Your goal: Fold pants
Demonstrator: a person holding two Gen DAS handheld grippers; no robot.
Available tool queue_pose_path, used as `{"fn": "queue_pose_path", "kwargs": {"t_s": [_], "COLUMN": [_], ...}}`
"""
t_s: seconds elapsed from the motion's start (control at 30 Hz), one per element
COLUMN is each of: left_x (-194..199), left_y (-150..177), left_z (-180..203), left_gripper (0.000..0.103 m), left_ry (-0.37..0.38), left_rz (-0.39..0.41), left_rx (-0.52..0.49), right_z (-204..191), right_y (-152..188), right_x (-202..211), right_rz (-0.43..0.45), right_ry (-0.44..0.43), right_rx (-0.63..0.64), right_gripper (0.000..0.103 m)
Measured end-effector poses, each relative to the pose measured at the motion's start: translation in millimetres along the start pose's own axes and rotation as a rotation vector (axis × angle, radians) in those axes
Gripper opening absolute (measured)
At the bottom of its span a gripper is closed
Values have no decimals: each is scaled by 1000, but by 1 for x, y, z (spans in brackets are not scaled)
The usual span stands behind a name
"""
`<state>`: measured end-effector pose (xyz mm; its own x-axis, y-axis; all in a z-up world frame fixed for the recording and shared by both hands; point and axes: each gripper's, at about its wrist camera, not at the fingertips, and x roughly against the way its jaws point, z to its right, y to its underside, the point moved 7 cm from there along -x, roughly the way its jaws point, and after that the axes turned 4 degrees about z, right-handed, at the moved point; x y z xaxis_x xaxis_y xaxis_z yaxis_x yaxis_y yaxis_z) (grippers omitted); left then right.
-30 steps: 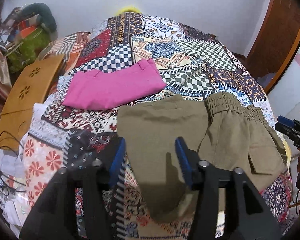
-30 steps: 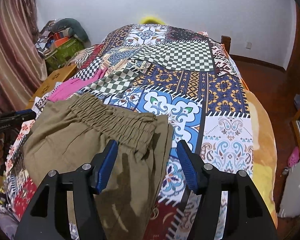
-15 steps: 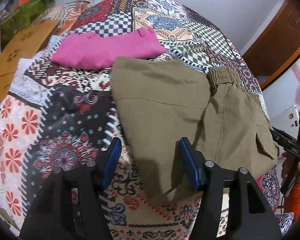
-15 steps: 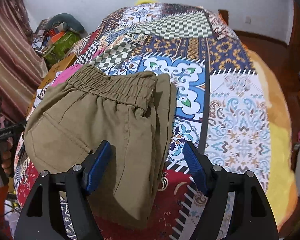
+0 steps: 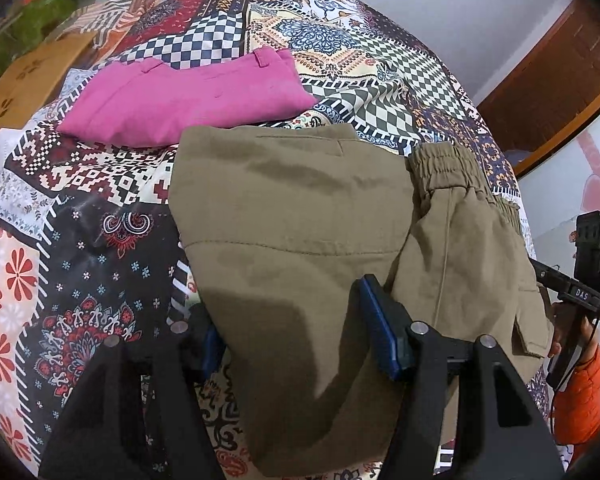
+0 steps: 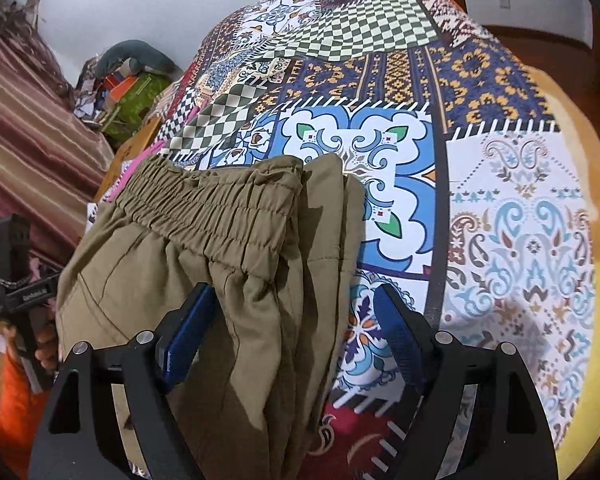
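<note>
Olive khaki pants [image 5: 292,216] lie partly folded on the patchwork bedspread [image 5: 100,248], elastic waistband [image 5: 448,168] to the right; they also show in the right wrist view [image 6: 204,280]. My left gripper [image 5: 292,332] is open, low over the folded leg part, its jaws straddling the near edge of the cloth. My right gripper [image 6: 292,336] is open over the waist end, with the cloth's edge between its jaws. Neither grips the cloth.
Folded pink pants [image 5: 188,96] lie just beyond the khaki ones. A wooden stool [image 5: 24,80] and a pile of bags [image 6: 132,84] stand at the bed's left side. A wooden door [image 5: 548,92] is at the right. The bedspread extends far ahead [image 6: 420,80].
Both grippers have dropped lower and moved in over the khaki pants, which now fill more of each view. Both stay open.
</note>
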<state>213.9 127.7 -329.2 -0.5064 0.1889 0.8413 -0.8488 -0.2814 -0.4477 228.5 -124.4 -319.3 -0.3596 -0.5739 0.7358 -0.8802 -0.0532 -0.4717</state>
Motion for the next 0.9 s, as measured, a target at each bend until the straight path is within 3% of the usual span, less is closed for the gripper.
{"fn": "queue_pose_path", "kwargs": {"t_s": [0.37, 0.6, 0.7, 0.77, 0.83, 0.9], "left_x": [16, 11, 8, 8, 10, 12], "left_y": [19, 13, 10, 9, 7, 5], "left_z": [9, 14, 18, 20, 23, 25], "left_gripper": [60, 60, 59, 57, 50, 36], "left_ry": [57, 73, 63, 56, 50, 41], "left_rz": [-7, -8, -2, 4, 11, 19], "left_rx": [-5, -5, -24, -38, -55, -64], "right_z": [-10, -15, -16, -15, -15, -15], "right_y": [26, 17, 10, 7, 3, 1], "right_x": [17, 8, 3, 2, 2, 5], "right_rz": [-41, -36, -25, -11, -5, 4], "right_ry": [-64, -83, -90, -84, -71, -63], "right_rx": [13, 3, -4, -6, -3, 8], "right_gripper": [75, 72, 66, 55, 42, 36]}}
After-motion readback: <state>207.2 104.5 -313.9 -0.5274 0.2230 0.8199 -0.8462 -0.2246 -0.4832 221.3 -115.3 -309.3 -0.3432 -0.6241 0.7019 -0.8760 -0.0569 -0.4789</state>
